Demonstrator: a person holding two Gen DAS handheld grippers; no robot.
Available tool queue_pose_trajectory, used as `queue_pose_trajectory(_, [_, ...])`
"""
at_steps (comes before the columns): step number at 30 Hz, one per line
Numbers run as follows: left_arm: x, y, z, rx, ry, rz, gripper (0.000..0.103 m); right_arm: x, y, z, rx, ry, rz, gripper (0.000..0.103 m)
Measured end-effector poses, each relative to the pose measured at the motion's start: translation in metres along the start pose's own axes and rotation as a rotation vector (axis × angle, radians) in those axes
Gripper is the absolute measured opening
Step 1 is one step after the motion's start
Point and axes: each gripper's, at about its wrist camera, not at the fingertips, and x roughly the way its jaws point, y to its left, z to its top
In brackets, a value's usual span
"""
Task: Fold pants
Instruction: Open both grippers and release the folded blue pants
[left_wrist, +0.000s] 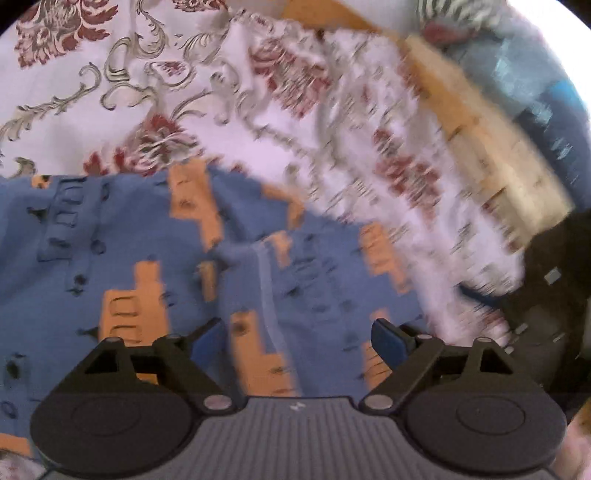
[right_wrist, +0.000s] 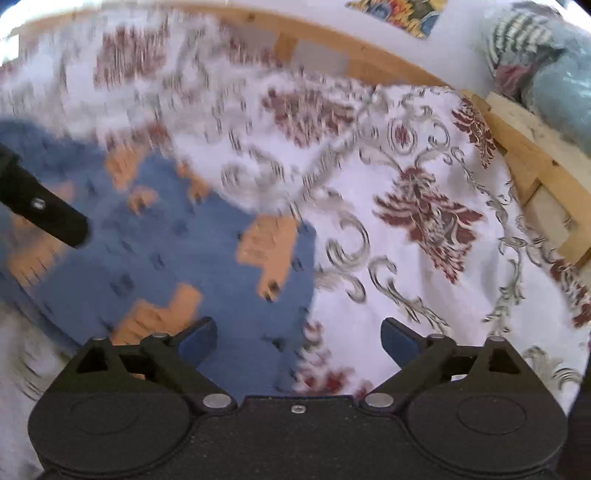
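Blue pants (left_wrist: 155, 266) with orange block prints lie on a white bedsheet (left_wrist: 110, 122) with red and grey floral patterns. My left gripper (left_wrist: 299, 341) hovers over the pants, its jaws wide apart and holding nothing. The pants (right_wrist: 177, 258) fill the left half of the right wrist view, with their edge running down the middle. My right gripper (right_wrist: 299, 341) is open above that edge, half over the pants and half over the sheet (right_wrist: 424, 240). A black part of the other gripper tool (right_wrist: 40, 206) pokes in from the left. Both views are blurred by motion.
A wooden bed frame (right_wrist: 524, 162) curves along the far right side of the sheet. Bundled cloths (right_wrist: 546, 62), striped and pale blue, lie beyond it. A dark object (left_wrist: 546, 306) sits at the right of the left wrist view.
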Motion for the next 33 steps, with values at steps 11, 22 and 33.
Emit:
queue_pose_trajectory(11, [0.0, -0.01, -0.02, 0.167, 0.054, 0.185, 0.094, 0.003, -0.012, -0.006, 0.014, 0.013, -0.163, 0.102])
queue_pose_trajectory(22, [-0.093, 0.027, -0.06, -0.339, -0.151, 0.33, 0.103, -0.033, -0.002, 0.001, 0.031, -0.255, -0.195, 0.102])
queue_pose_trajectory(33, [-0.115, 0.071, -0.058, -0.669, -0.405, 0.5, 0.103, -0.028, 0.06, 0.034, -0.091, -0.234, 0.142, 0.102])
